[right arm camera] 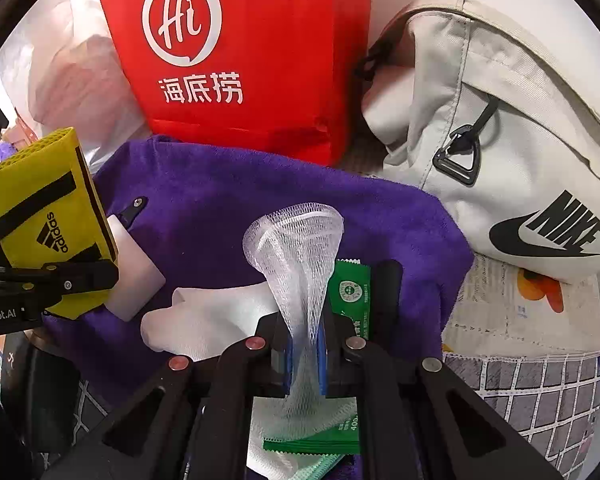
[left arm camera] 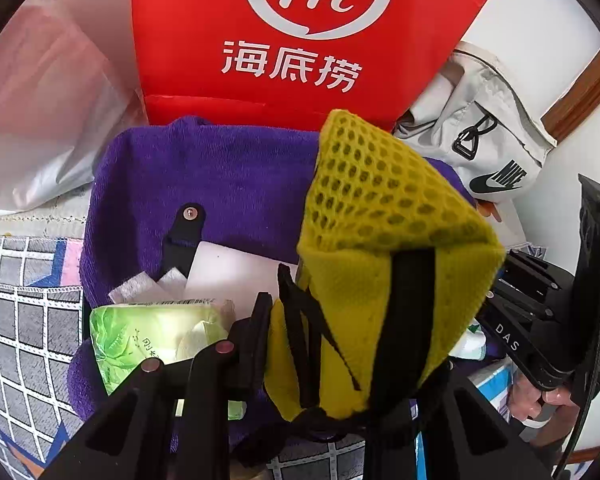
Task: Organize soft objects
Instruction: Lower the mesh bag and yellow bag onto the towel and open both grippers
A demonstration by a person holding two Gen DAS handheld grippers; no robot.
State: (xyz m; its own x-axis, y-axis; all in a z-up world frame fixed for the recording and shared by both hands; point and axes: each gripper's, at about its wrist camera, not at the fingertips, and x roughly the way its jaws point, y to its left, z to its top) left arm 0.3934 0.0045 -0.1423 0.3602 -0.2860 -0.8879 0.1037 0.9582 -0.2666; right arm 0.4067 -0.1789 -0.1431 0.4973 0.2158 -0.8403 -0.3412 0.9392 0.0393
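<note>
the left hand-held gripper (left arm camera: pixel 340 320) is clamped on a yellow mesh pouch (left arm camera: pixel 388 216) with black straps, holding it up over a purple towel (left arm camera: pixel 220 176). the right hand-held gripper (right arm camera: pixel 304 356) pinches a white net sleeve (right arm camera: pixel 296 248) between its narrow jaws, the net fanning out above the same towel. on the towel lie a green tissue pack (left arm camera: pixel 148 340), a green sachet (right arm camera: pixel 350 292) and a white cloth (right arm camera: pixel 208 320). a red bag (right arm camera: pixel 240 52) and a pale nike bag (right arm camera: pixel 500 152) sit behind.

Grid-pattern sheet (right arm camera: pixel 540 392) carries purple towel (right arm camera: pixel 228 208); behind towel: red bag (right arm camera: pixel 268 60), white Nike bag (right arm camera: pixel 500 160).
</note>
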